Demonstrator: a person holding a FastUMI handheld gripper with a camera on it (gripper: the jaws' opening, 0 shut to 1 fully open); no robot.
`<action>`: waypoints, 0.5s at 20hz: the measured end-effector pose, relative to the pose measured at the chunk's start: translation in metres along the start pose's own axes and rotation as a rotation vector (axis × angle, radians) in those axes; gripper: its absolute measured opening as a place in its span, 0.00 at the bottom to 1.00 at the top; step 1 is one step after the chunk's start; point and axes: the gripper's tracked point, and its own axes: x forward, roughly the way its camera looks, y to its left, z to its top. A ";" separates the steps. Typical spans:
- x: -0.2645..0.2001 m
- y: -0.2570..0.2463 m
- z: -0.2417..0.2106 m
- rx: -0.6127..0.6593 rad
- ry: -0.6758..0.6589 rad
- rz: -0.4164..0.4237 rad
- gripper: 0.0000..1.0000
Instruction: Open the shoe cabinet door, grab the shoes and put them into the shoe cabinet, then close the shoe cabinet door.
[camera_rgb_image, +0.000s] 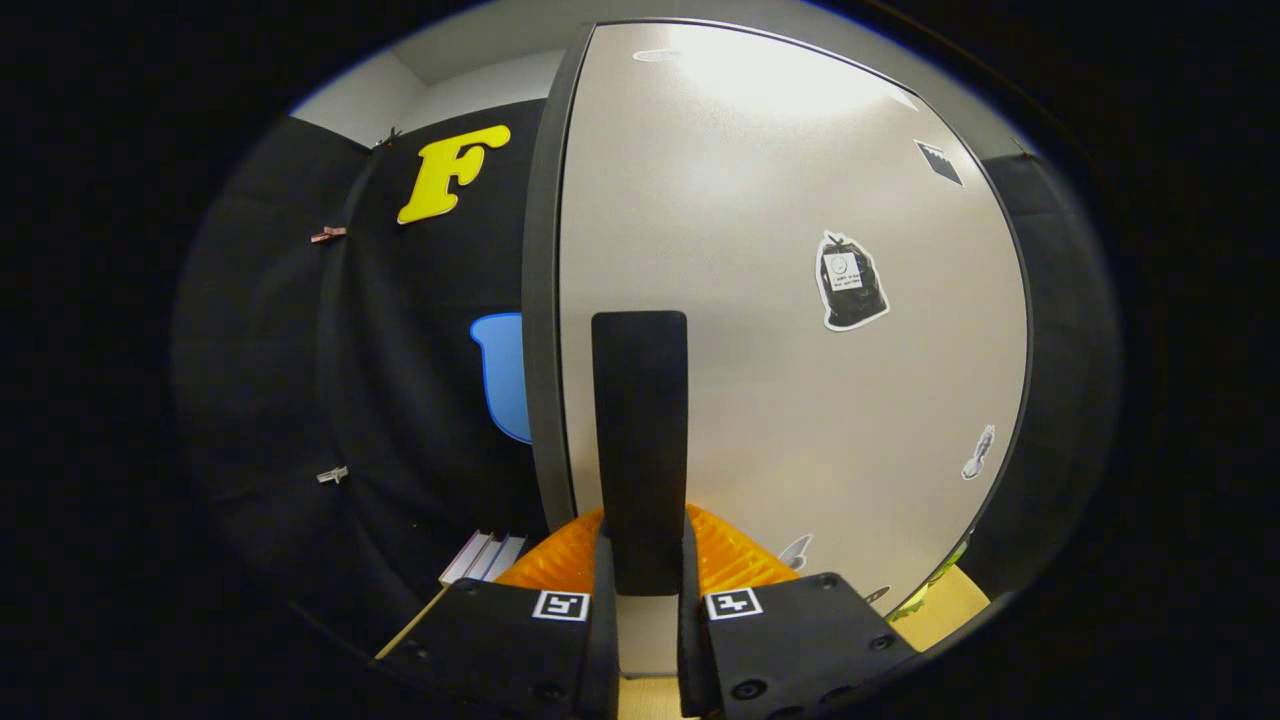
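1. Grey laminate fills our view: the shoe cabinet door (780, 300) stands upright dead ahead, with its black handle (640, 440) at 12 o'clock from our fingertips.
2. Our gripper (640, 580) is pinching that handle, with both fingers pressed against its lower end.
3. We judge the grip could slip off the smooth bar if we pull at an angle, since only the handle's lower end is held.
4. Stickers (850, 282) dot the door at 2 o'clock.
5. An orange ribbed object (735, 555) sits just beyond the fingers, beneath the handle, and may obstruct the door's swing.
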 end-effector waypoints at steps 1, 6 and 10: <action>-0.002 0.000 -0.001 -0.010 0.002 -0.006 0.27; -0.028 -0.003 -0.004 -0.011 0.029 0.009 0.27; -0.067 -0.013 -0.006 0.013 0.031 0.041 0.27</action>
